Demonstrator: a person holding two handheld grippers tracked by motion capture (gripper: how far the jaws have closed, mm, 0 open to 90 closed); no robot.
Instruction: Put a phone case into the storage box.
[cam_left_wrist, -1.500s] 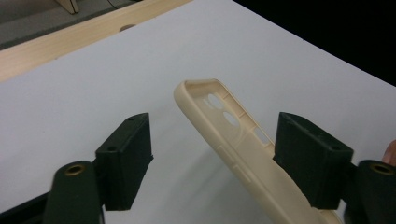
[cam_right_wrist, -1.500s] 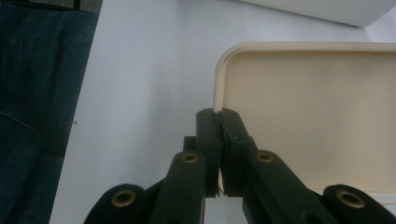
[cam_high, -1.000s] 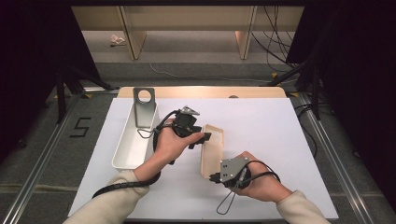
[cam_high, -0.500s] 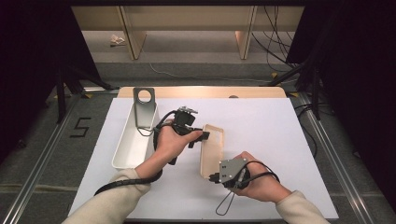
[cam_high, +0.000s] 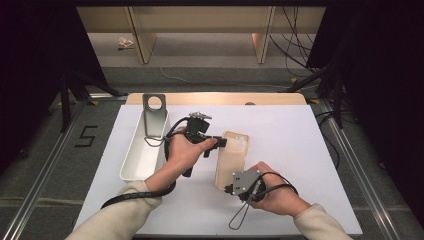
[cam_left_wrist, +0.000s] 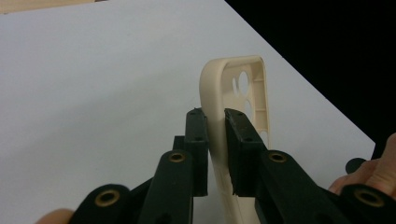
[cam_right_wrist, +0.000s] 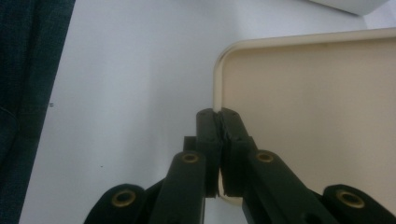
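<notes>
White table covering (cam_high: 300, 150) carries a beige phone case (cam_high: 234, 155) beside a long white tray (cam_high: 137, 160). Left gripper (cam_left_wrist: 215, 123) has just been closing and now pinches the case's side wall; right gripper (cam_right_wrist: 219, 122) is clamped on its near edge.

One number can be read. It is a dark 5 (cam_high: 87, 136), and it stands on the grey floor (cam_high: 45, 165) at the left of the high view, just beside the white table top (cam_high: 300, 145). There is no other word, label or brand that can be read on anything else in the pictures.
</notes>
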